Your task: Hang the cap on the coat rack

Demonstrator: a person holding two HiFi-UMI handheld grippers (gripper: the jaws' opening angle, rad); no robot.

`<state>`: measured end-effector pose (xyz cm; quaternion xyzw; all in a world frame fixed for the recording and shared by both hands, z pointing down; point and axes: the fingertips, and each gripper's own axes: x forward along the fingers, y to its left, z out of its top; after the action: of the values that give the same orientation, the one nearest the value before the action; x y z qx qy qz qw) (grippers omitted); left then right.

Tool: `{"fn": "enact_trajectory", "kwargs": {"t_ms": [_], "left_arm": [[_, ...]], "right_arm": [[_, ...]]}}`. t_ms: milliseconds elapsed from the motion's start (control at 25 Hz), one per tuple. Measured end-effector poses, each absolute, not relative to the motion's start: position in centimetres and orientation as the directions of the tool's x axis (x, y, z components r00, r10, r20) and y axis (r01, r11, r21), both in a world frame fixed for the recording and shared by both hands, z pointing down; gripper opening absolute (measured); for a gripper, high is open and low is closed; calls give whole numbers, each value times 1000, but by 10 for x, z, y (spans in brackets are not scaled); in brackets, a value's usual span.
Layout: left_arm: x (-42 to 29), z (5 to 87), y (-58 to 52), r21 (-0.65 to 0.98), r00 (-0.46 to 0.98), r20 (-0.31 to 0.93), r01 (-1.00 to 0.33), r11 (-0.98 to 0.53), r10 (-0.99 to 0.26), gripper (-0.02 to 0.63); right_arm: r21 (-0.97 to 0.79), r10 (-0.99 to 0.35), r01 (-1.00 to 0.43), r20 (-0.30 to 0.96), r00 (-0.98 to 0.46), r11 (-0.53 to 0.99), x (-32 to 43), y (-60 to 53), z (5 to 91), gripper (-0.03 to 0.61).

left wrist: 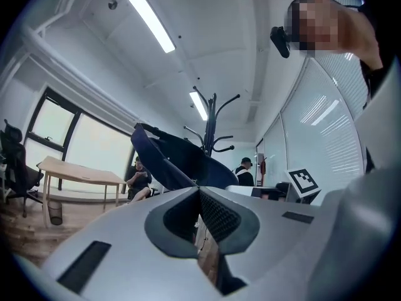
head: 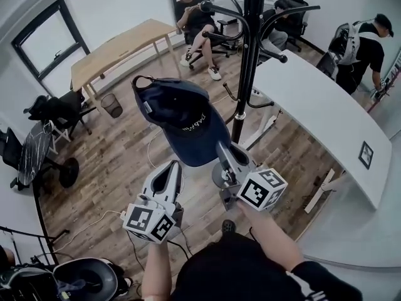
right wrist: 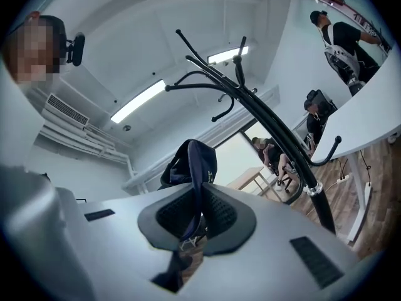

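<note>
A navy cap [head: 182, 121] hangs in the air in front of me, crown to the left, brim pointing down toward me. My right gripper [head: 222, 146] is shut on the brim's right edge; in the right gripper view the cap [right wrist: 194, 162] runs down between the pads [right wrist: 216, 212]. My left gripper [head: 176, 163] meets the lower left edge of the brim, and in the left gripper view the jaws close at the tip [left wrist: 198, 188] on the cap [left wrist: 182, 158]. The black coat rack [head: 250, 42] stands just behind the cap to the right, its curved hooks [head: 216, 8] above it.
A long white table [head: 326, 118] lies right of the rack. A wooden table [head: 119, 46] is at the back left, with a seated person [head: 194, 17] beyond it. Another person [head: 363, 49] stands far right. Office chairs [head: 59, 111] and a bin [head: 113, 105] sit at left.
</note>
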<state>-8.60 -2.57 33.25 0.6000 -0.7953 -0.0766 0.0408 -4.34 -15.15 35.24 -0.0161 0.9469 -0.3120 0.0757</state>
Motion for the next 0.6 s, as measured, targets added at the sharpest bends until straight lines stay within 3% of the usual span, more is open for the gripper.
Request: {"fn": "enact_trajectory", "kwargs": {"t_ms": [600], "left_arm": [[-77,323,-98,158,-161,-74,-976,148,-984,14]], "right_arm": [[-524,-207,-75,-199,-958,849,-8,-216,327,44]]}}
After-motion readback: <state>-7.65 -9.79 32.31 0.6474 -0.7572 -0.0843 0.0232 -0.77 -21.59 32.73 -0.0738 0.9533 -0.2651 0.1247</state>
